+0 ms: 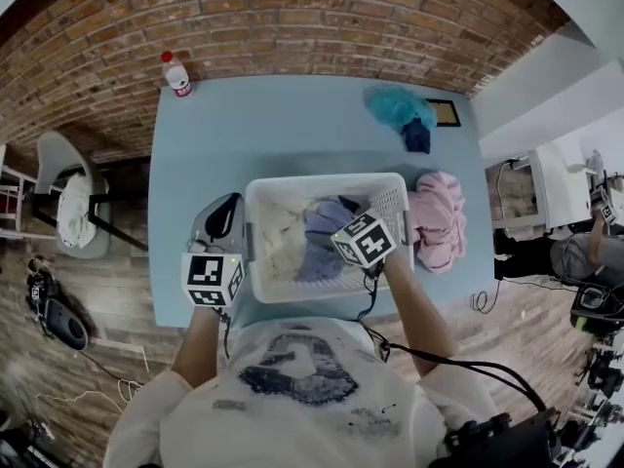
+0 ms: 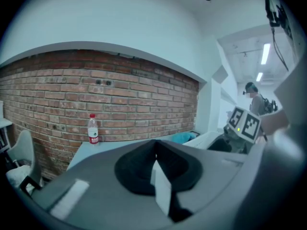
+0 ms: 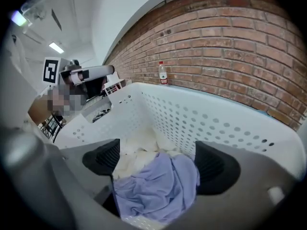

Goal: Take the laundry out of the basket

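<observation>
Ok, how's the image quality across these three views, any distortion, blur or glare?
Head view: strong fisheye bows the red brick wall and light blue table; evenly lit, sharp. Left gripper view: bluish cast, bright ceiling strip light glares at upper right. Right gripper view: dark corners, the white perforated plastic basket curves, the lavender cloth is sharp.

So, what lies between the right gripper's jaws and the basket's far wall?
A lavender garment, then cream laundry behind it, up to the perforated wall; the right gripper view shows this.
</observation>
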Demonstrator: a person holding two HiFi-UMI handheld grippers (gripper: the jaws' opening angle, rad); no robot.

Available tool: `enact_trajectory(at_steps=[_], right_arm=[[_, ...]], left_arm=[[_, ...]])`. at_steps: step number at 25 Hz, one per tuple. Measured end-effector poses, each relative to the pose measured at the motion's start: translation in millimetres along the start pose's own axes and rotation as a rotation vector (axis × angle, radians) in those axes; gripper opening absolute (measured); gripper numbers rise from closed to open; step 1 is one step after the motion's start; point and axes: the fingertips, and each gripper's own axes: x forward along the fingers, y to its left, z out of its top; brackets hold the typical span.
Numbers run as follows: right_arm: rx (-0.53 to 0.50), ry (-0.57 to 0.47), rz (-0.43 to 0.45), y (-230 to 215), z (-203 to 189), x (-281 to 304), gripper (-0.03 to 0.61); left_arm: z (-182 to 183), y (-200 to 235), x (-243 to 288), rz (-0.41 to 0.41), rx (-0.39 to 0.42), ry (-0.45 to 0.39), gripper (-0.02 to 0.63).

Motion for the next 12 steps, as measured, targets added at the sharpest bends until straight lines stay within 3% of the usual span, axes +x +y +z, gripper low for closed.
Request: enact_trajectory(at_steps=[6, 12], right_arm=[[-0.112, 0.135, 0.026, 2.1, -21.8, 30.0, 0.489], [-0.150, 0.215, 0.069, 6.6, -36.0, 44.3, 0.489]], left_arm=[[-5.8, 5.3, 8.4, 0.001, -0.006, 0.018, -0.009], [-10.3, 8.3, 15.7, 0.000, -0.006, 0.035, -0.009]])
